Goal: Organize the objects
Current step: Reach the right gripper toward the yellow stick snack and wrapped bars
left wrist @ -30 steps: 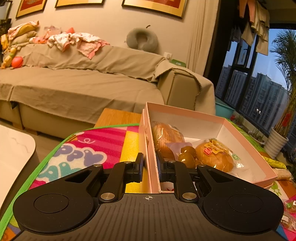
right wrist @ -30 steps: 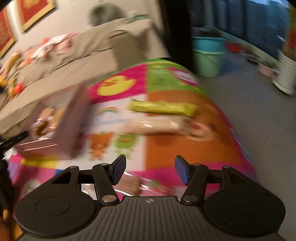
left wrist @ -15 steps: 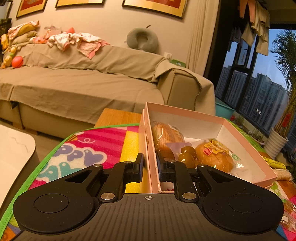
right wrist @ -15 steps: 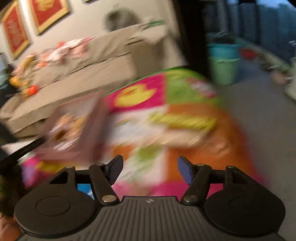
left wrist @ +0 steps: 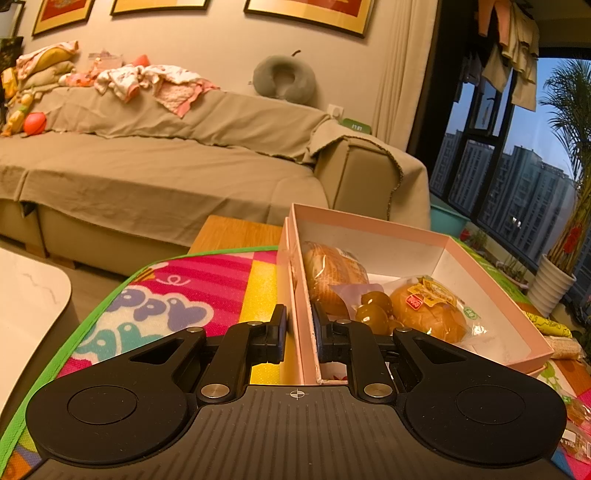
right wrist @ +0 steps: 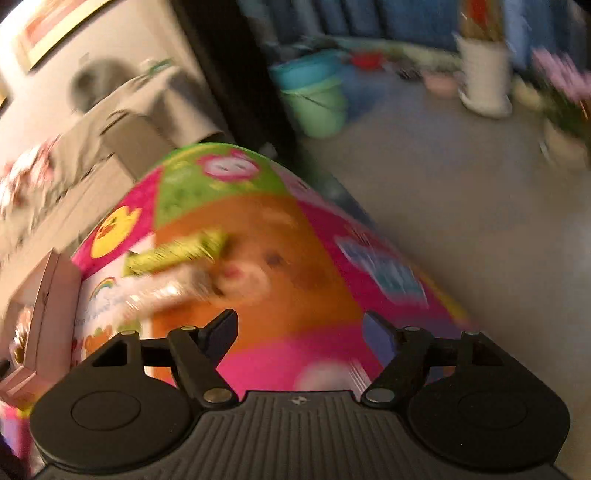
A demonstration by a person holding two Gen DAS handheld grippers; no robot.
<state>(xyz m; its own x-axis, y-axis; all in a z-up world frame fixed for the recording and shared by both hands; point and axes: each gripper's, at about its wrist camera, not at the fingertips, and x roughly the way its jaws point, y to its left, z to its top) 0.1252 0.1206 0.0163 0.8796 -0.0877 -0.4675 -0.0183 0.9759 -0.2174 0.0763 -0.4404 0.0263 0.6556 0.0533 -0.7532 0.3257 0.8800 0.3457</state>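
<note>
Left wrist view: left gripper [left wrist: 298,328] clamps the near wall of the shallow pink cardboard box [left wrist: 480,254], steadying it on the colourful play-mat tabletop [left wrist: 192,295].
Right gripper [right wrist: 299,336] hangs released; packing seems underway. Next, judged: reach beyond to the blurred green-wrapped packet [right wrist: 173,253]. Wrapped golden buns [left wrist: 428,314] already lie inside.

Beige covered sofa [left wrist: 155,184] behind, baby clothes [left wrist: 147,79] heaped on backrest, grey neck pillow [left wrist: 284,79] at wall. Gold-framed pictures [left wrist: 306,9] above. Teal bucket [right wrist: 314,99] and white planter [right wrist: 484,74] on floor, blurred.
</note>
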